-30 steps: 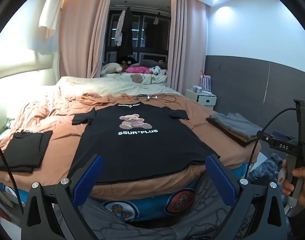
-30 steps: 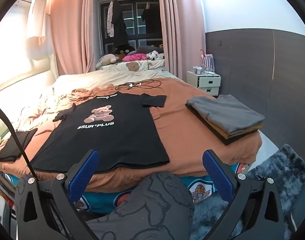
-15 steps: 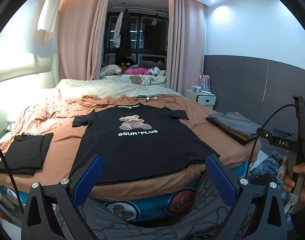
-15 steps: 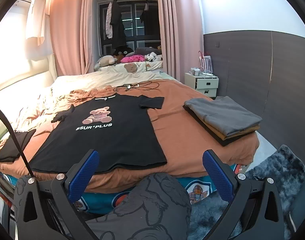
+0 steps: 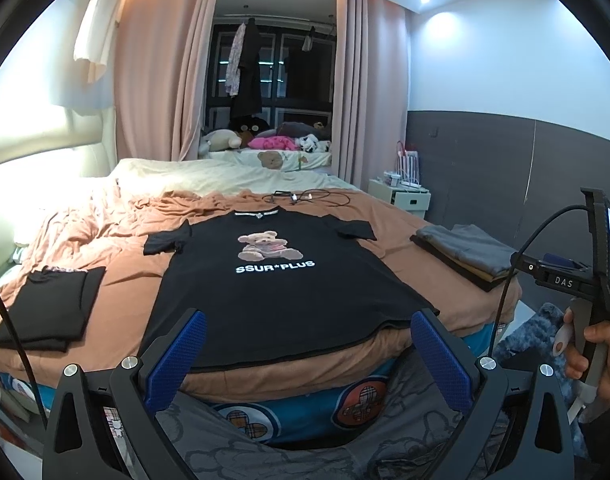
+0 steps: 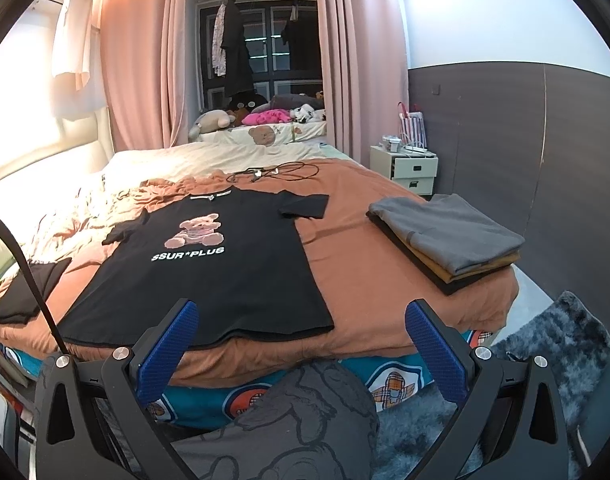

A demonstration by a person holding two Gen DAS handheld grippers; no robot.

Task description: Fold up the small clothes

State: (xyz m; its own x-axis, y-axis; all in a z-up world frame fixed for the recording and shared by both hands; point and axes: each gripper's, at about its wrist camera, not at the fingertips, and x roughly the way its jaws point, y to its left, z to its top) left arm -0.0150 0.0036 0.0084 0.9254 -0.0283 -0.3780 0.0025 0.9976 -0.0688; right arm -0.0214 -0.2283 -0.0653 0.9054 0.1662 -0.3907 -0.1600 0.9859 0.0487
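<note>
Both claws empty. Left gripper (image 5: 305, 354) jaws spread wide, blue ribbed pads (image 5: 177, 354) parted with nothing between them; right gripper (image 6: 303, 344) likewise fully spread and holding nothing. Each hangs short of the foot of the bed, above the person's grey printed trousers (image 6: 305, 416), clear of any cloth. The right tool's handle, held in a hand (image 5: 597, 356), shows at the edge of the left view.

Over the last second both views have lifted a little: the bed sits slightly lower in frame and more ceiling shows. Neither claw has closed in on the garment, and nothing on the bed has shifted.

Just beyond the pads: black short-sleeved T-shirt with a teddy-bear print and white lettering (image 5: 277, 280), laid flat face up on the rust-brown bedspread (image 5: 129, 276), hem at the near edge, collar away, both sleeves out. Well to the left, a folded black garment (image 5: 45, 312). To the right, a stack of folded grey, tan and black clothes (image 6: 449, 240). Beyond, a black cable (image 6: 273, 170) on the bedspread and a white bedside cabinet (image 6: 409, 170).

Reading: shirt is spread and ready, first fold not begun. Likely next is reaching in for a sleeve or side edge, one claw per end.
</note>
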